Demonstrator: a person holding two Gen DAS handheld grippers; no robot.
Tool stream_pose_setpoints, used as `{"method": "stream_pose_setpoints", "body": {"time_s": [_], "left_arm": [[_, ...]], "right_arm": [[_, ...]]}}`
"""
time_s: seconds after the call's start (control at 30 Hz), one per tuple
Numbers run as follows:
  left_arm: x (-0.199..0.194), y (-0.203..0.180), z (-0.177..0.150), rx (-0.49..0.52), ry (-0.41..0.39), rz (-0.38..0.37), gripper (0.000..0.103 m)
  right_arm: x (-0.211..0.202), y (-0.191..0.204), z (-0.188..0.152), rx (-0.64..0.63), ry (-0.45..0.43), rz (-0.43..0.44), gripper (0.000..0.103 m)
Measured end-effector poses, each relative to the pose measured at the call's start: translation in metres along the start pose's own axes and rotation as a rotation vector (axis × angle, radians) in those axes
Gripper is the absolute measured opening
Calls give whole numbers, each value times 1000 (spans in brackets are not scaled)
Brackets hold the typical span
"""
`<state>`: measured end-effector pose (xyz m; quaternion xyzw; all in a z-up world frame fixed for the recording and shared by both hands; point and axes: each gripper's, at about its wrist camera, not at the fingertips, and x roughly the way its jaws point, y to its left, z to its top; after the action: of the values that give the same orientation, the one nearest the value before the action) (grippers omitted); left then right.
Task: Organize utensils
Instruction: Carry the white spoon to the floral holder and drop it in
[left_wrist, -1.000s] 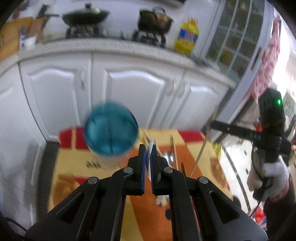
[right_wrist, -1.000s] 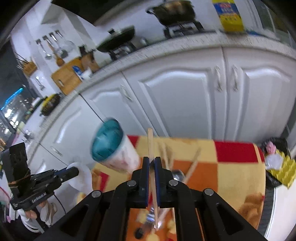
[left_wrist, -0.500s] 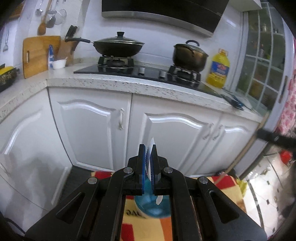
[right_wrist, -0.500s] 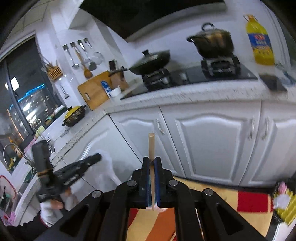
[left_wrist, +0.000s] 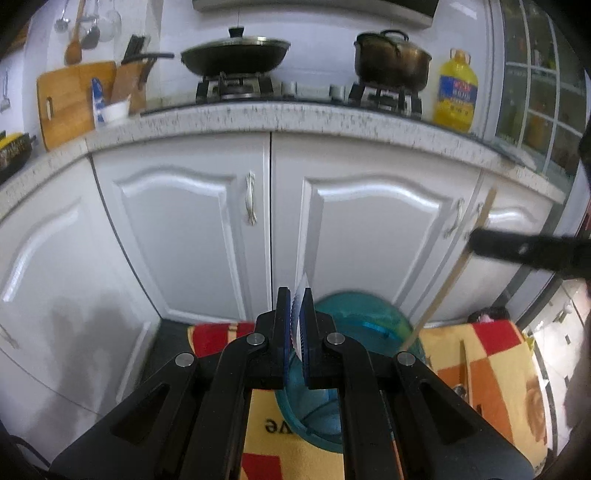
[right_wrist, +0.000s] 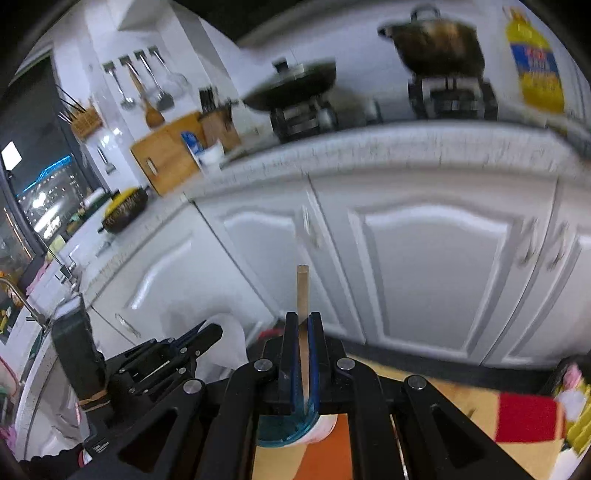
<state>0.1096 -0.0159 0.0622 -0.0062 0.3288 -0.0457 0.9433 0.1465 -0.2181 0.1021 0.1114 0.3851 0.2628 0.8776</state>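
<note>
Since half a second ago both cameras have tipped downward a little: the teal cup (left_wrist: 364, 332) now fills more of the lower left-wrist view, and the chopstick (left_wrist: 448, 273) has come to slant down with its lower end at the cup's far rim.

The cup serves as the landmark. Under it lies a mat (left_wrist: 495, 354) checked in yellow, orange and red, spread on a dark floor. Behind the cup stand white cabinet doors (left_wrist: 192, 236) under a speckled countertop (left_wrist: 295, 118). On that countertop, above and behind the cup, sit a lidded wok (left_wrist: 236, 55) and a dark pot (left_wrist: 391, 59) on burners, with a yellow oil bottle (left_wrist: 456, 96) to the right of them and a wooden cutting board (left_wrist: 66, 99) far to the left. More utensils lie on the mat to the right of the cup, too blurred to name.

The left gripper (left_wrist: 295, 325) is nearly closed, its blue pads pinching the cup's thin near rim, a white edge of which sticks up between them. The right gripper (right_wrist: 303, 354) is clamped tight on the chopstick (right_wrist: 303, 295), which stands upright between its pads, top end above the fingers, lower end pointing down at the cup's (right_wrist: 284, 428) teal opening directly below.
</note>
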Motion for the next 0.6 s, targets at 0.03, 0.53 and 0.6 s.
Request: {"method": "stream_pose_setpoints", "body": {"time_s": [0.03,0.53,0.6], "left_arm": [[3,0,-4,-4,13,-1,3],[4,3,-18,-69,79,-20,28],[-1,2,-18,-69,78,-19,29]], "right_arm": [[8,-3,-4,7,19,2,5],[22,-26,-30,81,61,-5,25],[20,-25,-35,82,69,-8,25]]}}
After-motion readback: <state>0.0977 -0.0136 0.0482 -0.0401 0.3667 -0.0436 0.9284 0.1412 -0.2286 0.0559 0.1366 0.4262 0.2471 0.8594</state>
